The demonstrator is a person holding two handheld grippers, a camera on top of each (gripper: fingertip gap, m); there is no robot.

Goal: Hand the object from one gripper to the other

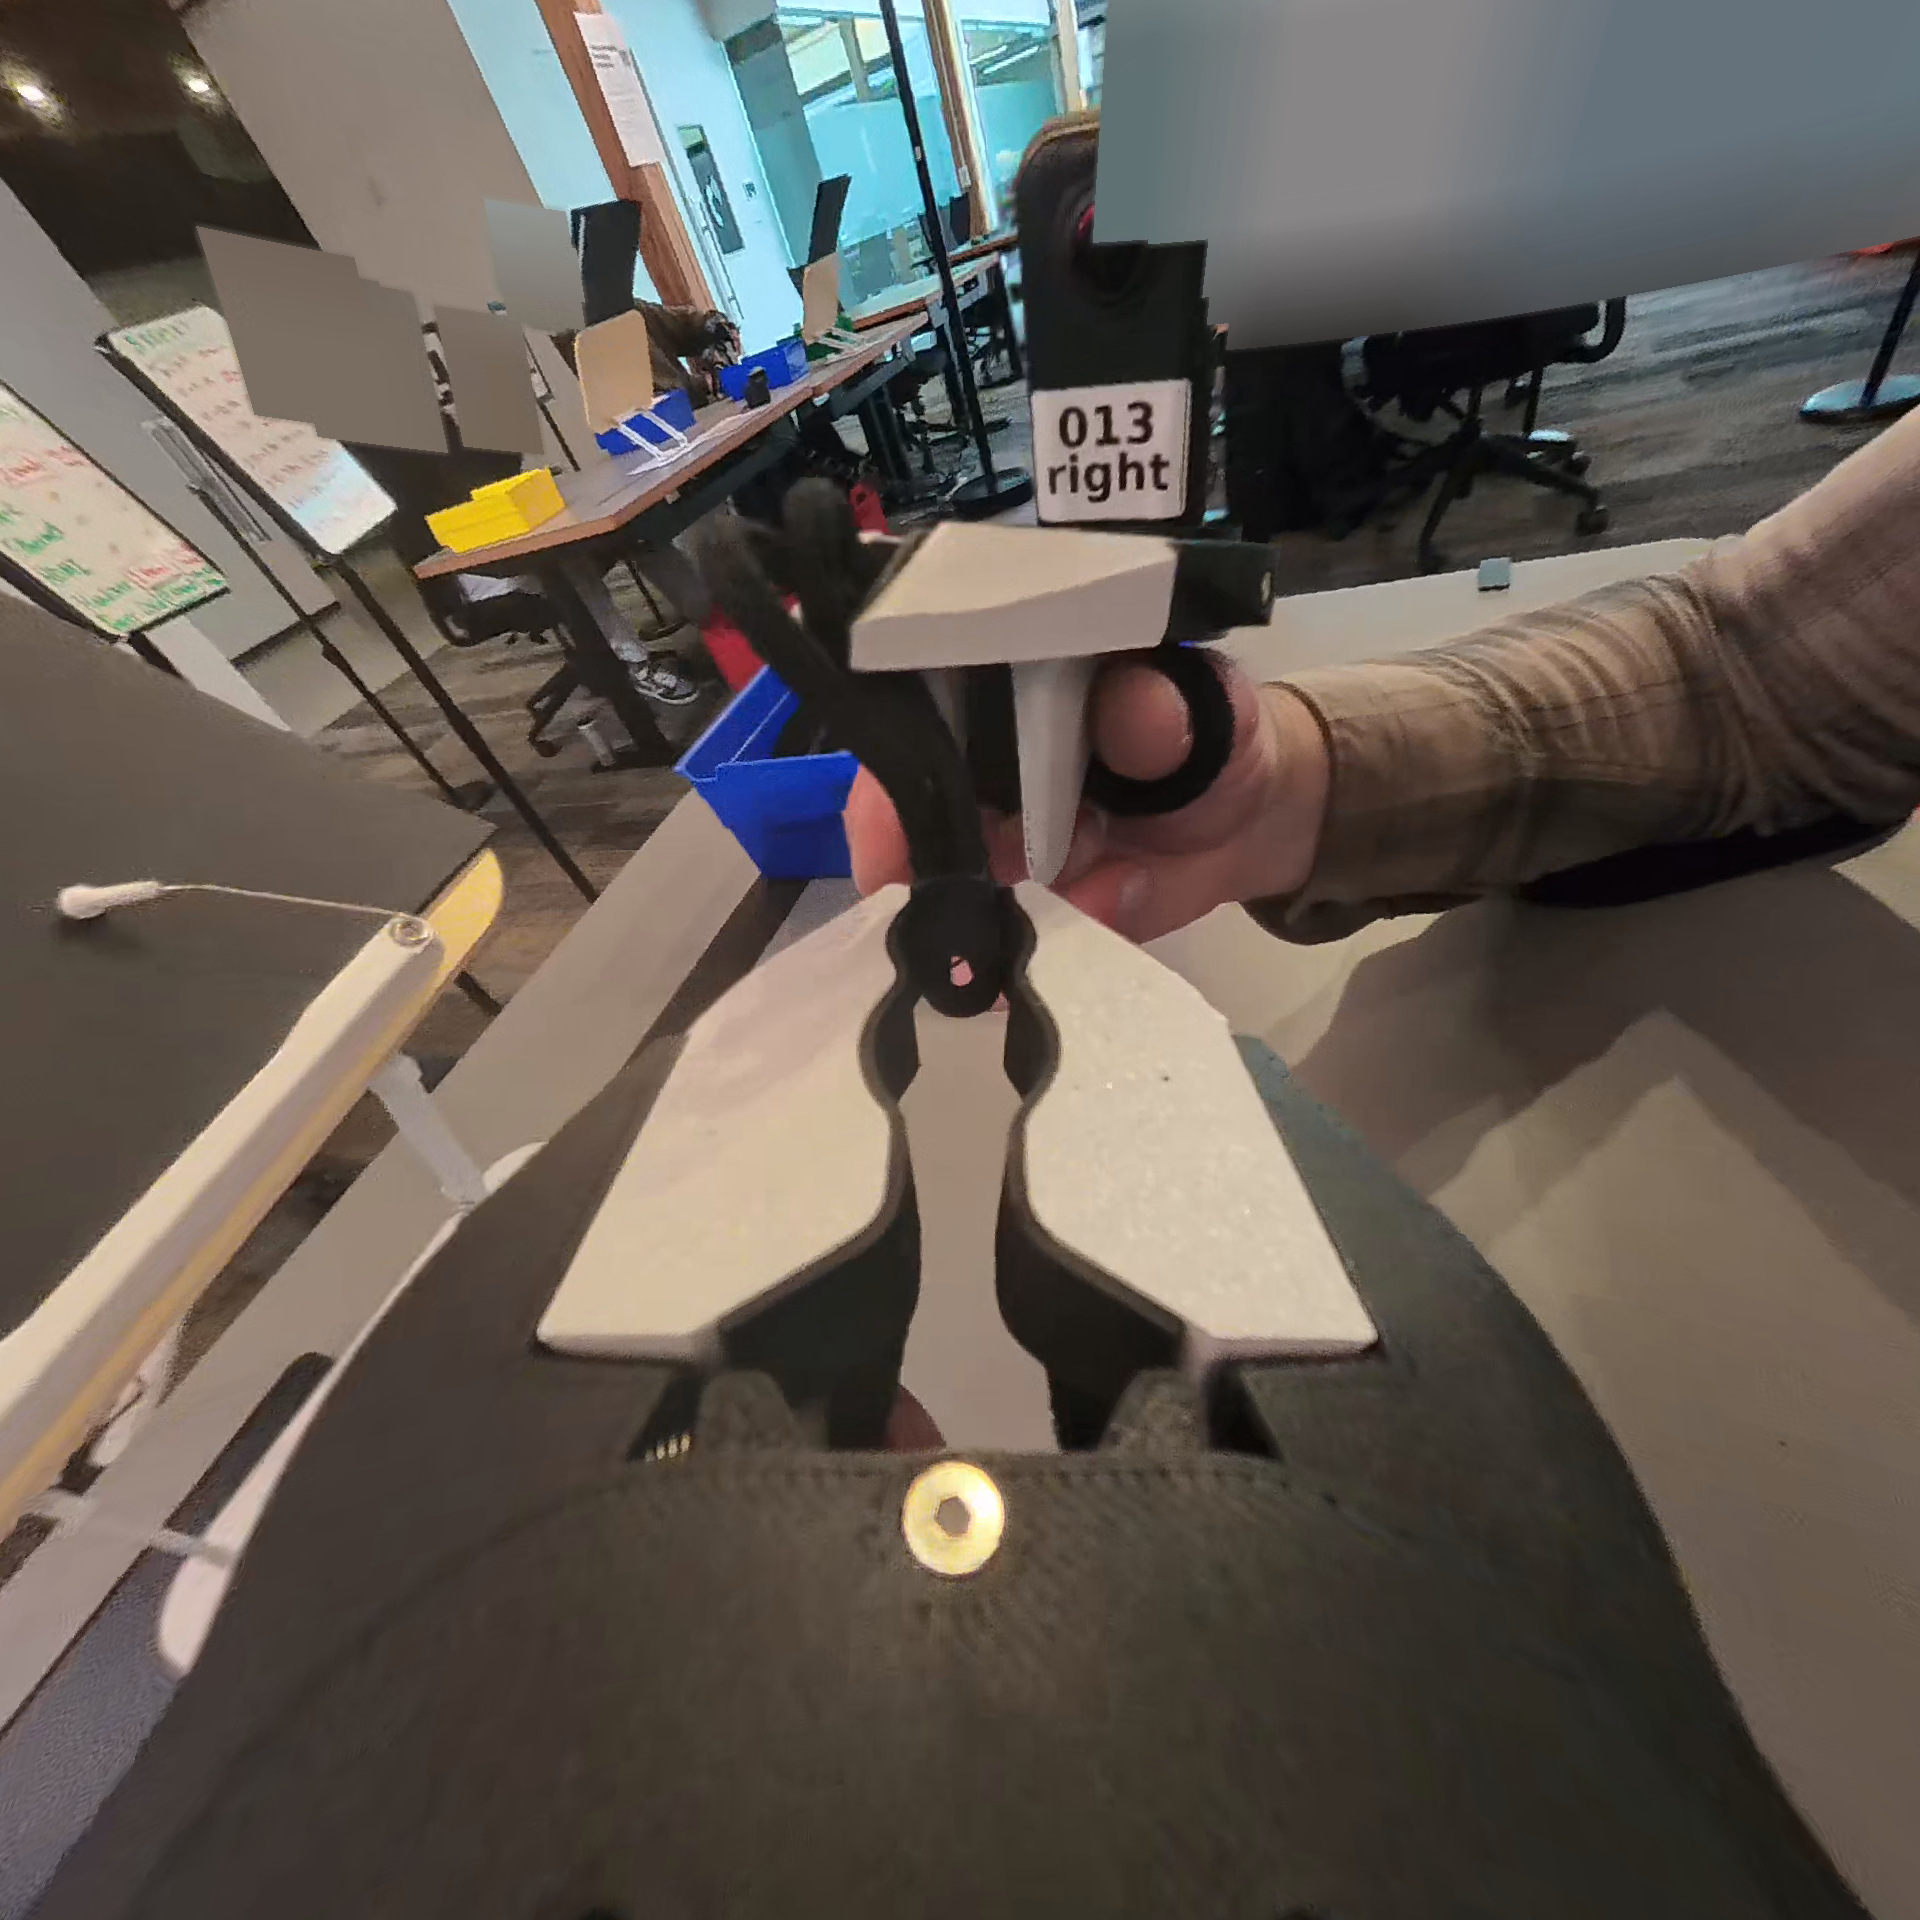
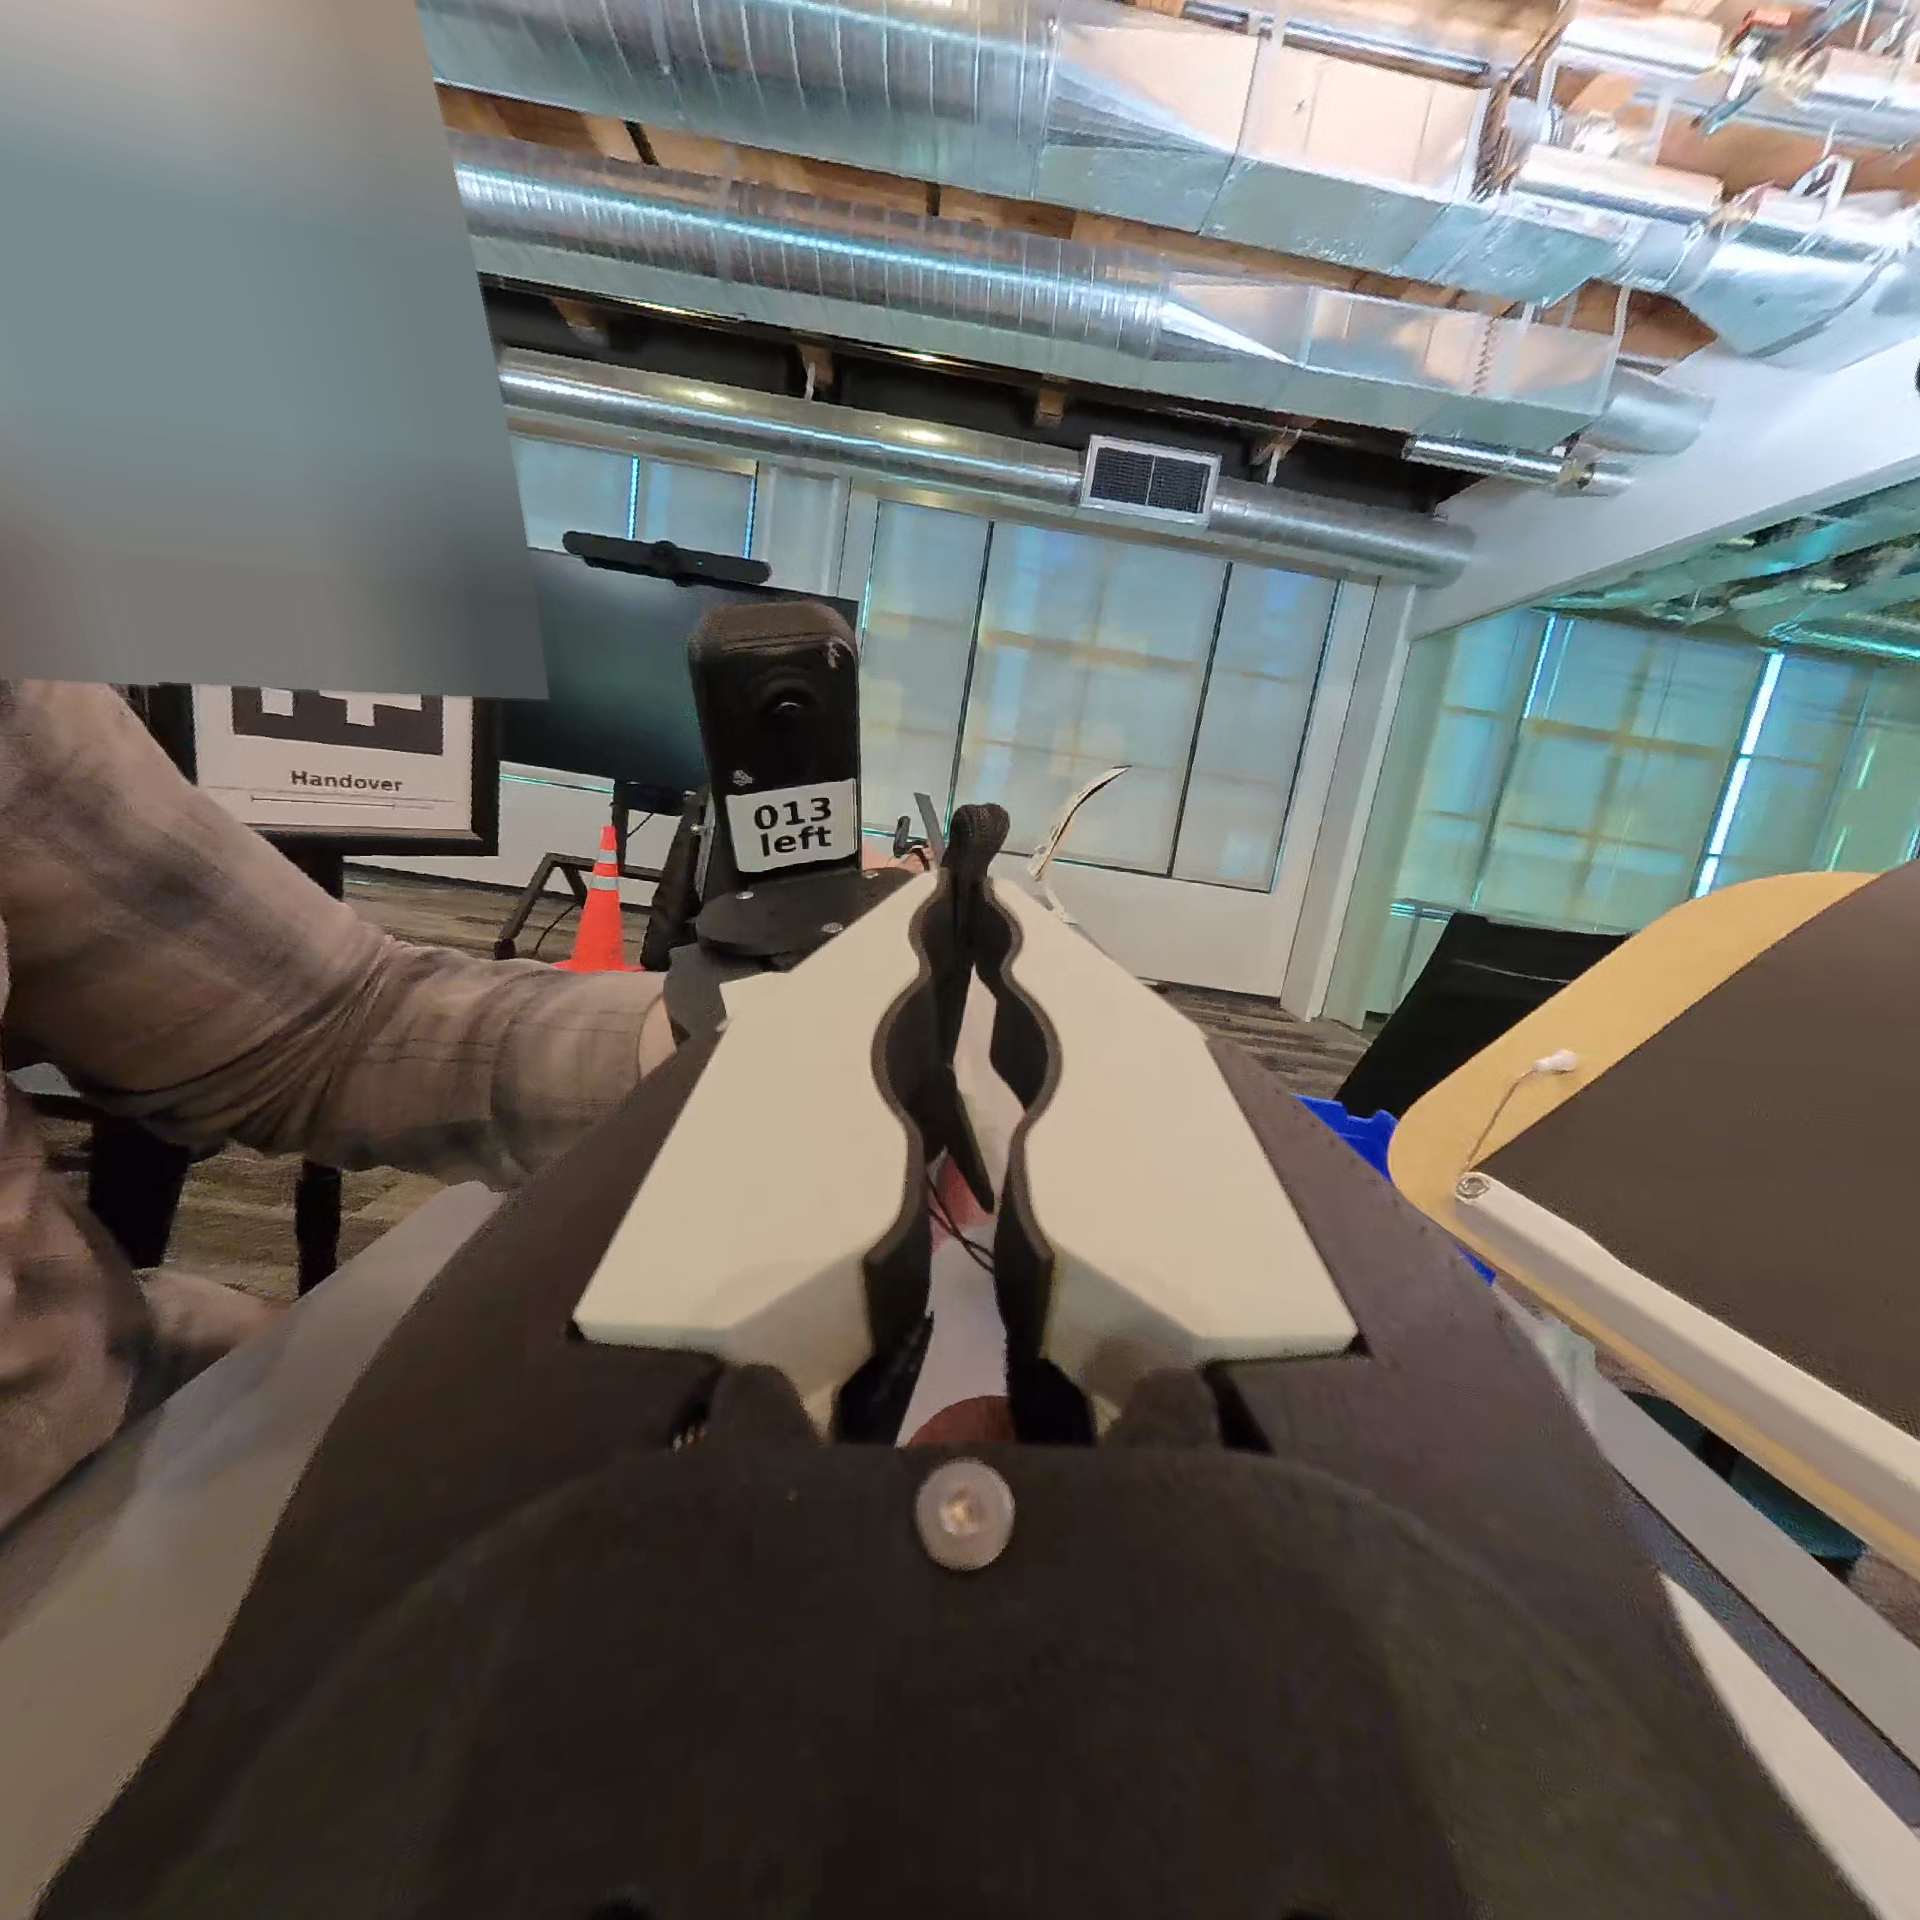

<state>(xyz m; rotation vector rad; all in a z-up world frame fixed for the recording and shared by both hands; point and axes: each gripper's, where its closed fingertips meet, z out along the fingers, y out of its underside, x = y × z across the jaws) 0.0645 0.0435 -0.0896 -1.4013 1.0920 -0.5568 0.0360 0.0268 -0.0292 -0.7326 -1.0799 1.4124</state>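
In the left wrist view, going from the left edge: whiteboards [image 1: 94, 509] on stands, then a dark board [image 1: 187, 831] with a pale wooden rim and a white bar across it. Further back there's a long surface [image 1: 665, 478] with yellow bins [image 1: 497, 509] and blue bins on it. A blue bin [image 1: 774, 800] sits just past the near surface's edge.

Dead centre, the left gripper [image 1: 961, 977] has its fingers nearly closed, pinching the round end of the object [image 1: 935, 790], a black fuzzy forked thing, kinda like a slingshot shape. Its arms run up and away to the left. Right above it is the right gripper [image 1: 1013, 613], seen side-on, with the object's upper part going in between its fingers. A hand [image 1: 1153, 800] holds it, finger through a black loop, plaid sleeve [image 1: 1558, 727] going off right.

Right wrist view: sleeve on the left, a framed sign [image 2: 343, 758] behind it, an orange cone [image 2: 606, 904] on the floor, then the left gripper's camera [image 2: 774, 727]. Centre, the right gripper [image 2: 966, 935] has its fingers almost shut on the object [image 2: 961, 997], which stands upright between them with its fuzzy tip poking out past the fingertips. So both grippers have hold of it, up in the air, off the surface. On the right, the dark board [image 2: 1714, 1091] again, ducts [image 2: 1039, 239] overhead.
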